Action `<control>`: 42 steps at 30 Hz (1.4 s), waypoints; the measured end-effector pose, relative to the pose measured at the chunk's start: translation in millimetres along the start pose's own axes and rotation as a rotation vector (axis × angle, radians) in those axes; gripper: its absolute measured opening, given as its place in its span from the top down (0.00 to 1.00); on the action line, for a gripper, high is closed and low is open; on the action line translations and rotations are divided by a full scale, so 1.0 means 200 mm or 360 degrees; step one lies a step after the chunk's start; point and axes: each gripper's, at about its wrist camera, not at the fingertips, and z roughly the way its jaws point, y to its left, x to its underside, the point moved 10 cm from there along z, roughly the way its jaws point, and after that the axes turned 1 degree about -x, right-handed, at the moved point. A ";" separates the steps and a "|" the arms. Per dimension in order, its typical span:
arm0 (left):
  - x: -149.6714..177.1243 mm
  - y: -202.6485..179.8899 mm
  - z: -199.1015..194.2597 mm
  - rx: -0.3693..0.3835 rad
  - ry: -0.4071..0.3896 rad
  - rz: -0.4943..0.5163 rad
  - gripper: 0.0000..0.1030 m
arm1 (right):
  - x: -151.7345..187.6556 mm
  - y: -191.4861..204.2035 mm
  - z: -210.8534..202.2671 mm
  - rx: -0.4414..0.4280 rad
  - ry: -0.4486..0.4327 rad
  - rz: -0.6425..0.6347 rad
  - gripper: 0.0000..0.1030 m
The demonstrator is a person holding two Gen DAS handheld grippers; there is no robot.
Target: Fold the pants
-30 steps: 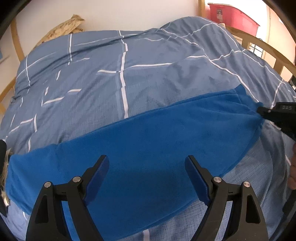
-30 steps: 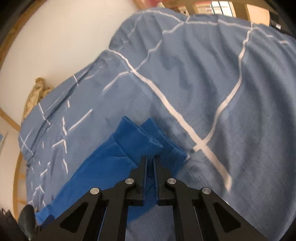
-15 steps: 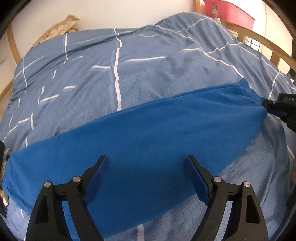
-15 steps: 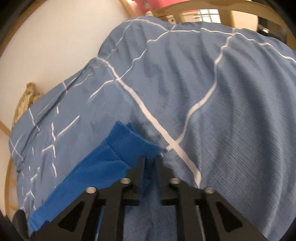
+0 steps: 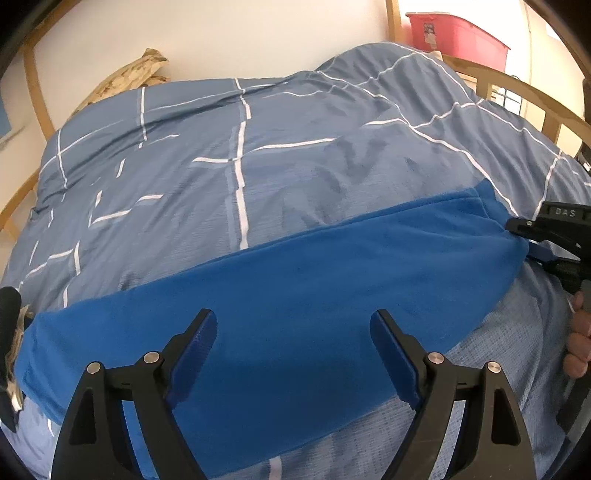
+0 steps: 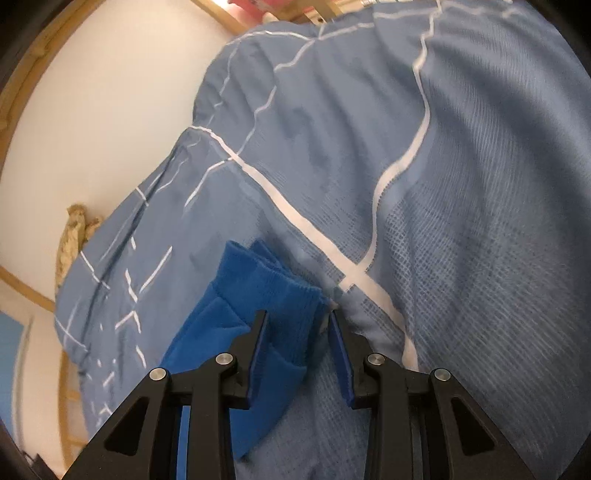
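Nearest the left wrist camera, the left claw (image 5: pixel 293 350) hangs wide open above the blue pants (image 5: pixel 295 295), gripping nothing. These lie stretched in a long band across the bed's blue duvet (image 5: pixel 258 166) with white lines. At the band's right end sits the right claw (image 6: pixel 297 325); its jaws have just been opening and stand partly apart, the ribbed cuffs (image 6: pixel 273 280) lying loose between them, not pinched. Fingers (image 5: pixel 576 343) of the person's hand show at the right edge. Beyond the bed stand a pale wall (image 5: pixel 258 37) and a red bin (image 5: pixel 458 33).
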 end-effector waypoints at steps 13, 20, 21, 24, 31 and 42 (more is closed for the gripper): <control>0.03 0.17 -0.05 0.0007 0.0016 -0.0117 0.18 | 0.00 0.29 -0.23 -0.0020 -0.0223 -0.0341 0.84; 0.10 0.57 -0.18 -0.0083 0.0019 -0.0229 0.18 | 0.18 0.81 -0.47 -0.0012 -0.0376 -0.0883 0.84; 0.12 0.62 -0.20 -0.0091 0.0011 -0.0246 0.18 | 0.22 0.88 -0.48 -0.0033 -0.0371 -0.0939 0.84; 0.18 0.79 -0.24 -0.0101 0.0017 -0.0302 0.18 | 0.39 1.05 -0.47 -0.0065 -0.0344 -0.1123 0.84; 0.34 1.03 -0.27 -0.0080 0.0077 -0.0411 0.18 | 0.85 1.32 -0.37 -0.0145 -0.0214 -0.1476 0.84; 0.53 1.19 -0.24 -0.0100 0.0152 -0.0463 0.18 | 1.28 1.28 -0.13 -0.0033 0.0033 -0.1717 0.82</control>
